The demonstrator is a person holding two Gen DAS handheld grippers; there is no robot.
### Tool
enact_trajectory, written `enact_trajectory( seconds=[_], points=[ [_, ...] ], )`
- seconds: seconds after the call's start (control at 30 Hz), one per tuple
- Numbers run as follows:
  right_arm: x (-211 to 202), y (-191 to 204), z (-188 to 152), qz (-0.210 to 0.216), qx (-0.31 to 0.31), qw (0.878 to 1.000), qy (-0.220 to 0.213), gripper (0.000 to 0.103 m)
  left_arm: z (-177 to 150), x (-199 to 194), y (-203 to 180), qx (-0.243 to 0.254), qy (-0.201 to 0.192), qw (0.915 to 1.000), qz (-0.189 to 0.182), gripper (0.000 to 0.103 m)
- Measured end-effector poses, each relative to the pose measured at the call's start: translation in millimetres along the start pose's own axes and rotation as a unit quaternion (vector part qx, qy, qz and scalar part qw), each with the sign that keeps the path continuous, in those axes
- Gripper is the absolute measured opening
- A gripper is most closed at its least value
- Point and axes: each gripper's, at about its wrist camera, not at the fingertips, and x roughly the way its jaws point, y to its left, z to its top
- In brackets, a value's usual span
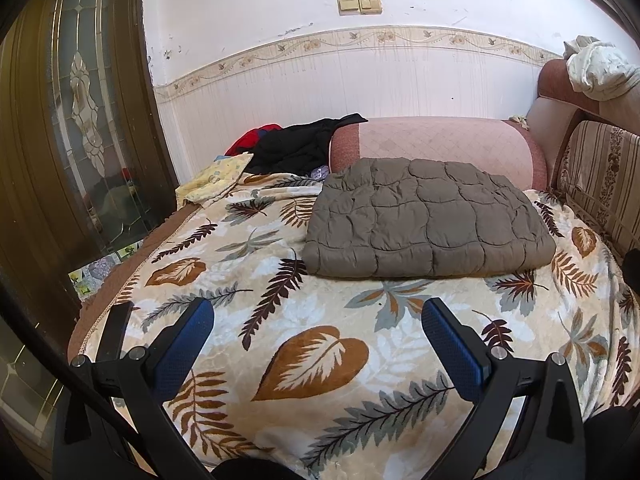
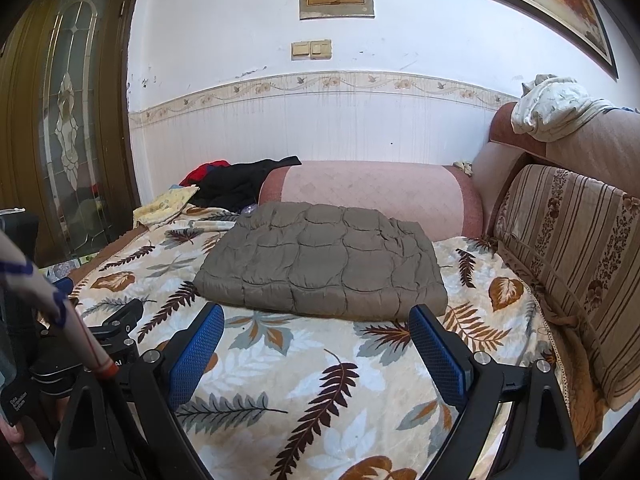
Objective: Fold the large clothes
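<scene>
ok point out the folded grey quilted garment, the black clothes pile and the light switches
folded grey quilted garment (image 1: pixel 430 220): left wrist view, middle of top surface
black clothes pile (image 1: pixel 296 148): left wrist view, centre of heap
light switches (image 2: pixel 311 49): right wrist view, between the plates

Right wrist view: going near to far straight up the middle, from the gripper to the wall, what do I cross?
Right gripper, open → leaf-print blanket → folded brown quilted garment → pink bolster cushion → white panelled wall → light switches.
</scene>
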Motion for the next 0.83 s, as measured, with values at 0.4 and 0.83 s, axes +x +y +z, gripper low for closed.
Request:
enact_trajectory(
  seconds=[0.4,0.83],
  points=[
    [1,0,-2,0.002,-0.001,1.000,0.001,0.096,0,1,1,-0.001,-0.002,1.0000,0.003,0.103],
    [12,-4,-6,0.013,0.005,1.000,0.016,0.096,-6,17,9,0.003,0.029,0.9996,-0.007,0.103]
  ],
)
